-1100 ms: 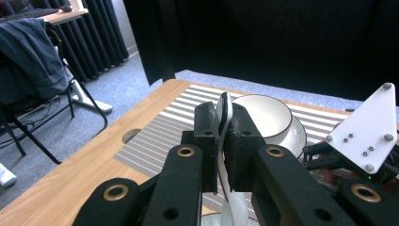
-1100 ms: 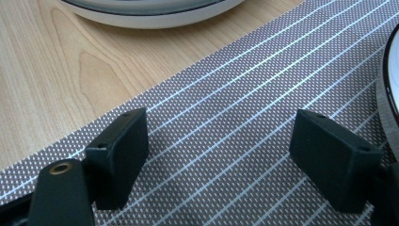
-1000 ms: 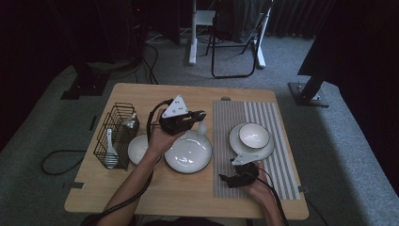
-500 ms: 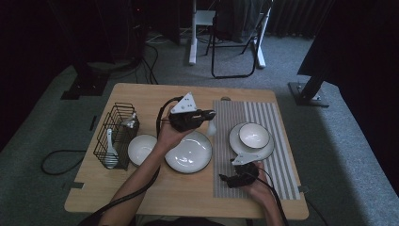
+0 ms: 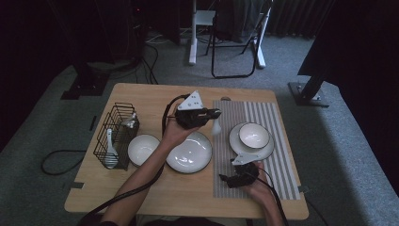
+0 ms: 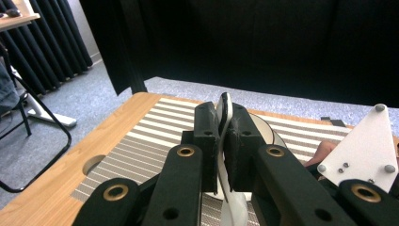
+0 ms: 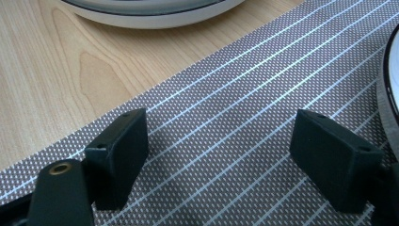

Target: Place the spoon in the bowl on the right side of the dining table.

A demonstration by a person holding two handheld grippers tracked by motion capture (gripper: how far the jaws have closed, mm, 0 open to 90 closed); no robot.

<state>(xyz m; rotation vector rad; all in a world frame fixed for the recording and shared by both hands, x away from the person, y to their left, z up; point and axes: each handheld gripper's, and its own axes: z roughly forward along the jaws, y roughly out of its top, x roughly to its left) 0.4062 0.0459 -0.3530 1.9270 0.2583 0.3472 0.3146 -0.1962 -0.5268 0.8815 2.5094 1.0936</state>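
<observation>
At the left, the wire basket (image 5: 114,136) holds white pieces too dim to name. The left tool (image 5: 212,114) pinches a white spoon (image 6: 225,123) edge-on, its bowl cut off below, raised above the striped mat (image 5: 275,155). The right tool (image 5: 225,179) rests spread on that mat, empty. The wooden surface (image 5: 146,101) stands in a dark carpeted room.

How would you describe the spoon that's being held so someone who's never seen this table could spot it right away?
Start at the striped placemat on the right half of the wooden table. Above its left edge, beside the big plate, the left gripper is raised and clamps a white ceramic spoon by its handle, bowl hanging down. Unlike the spoons in the wire basket, it hangs in the air.
</observation>
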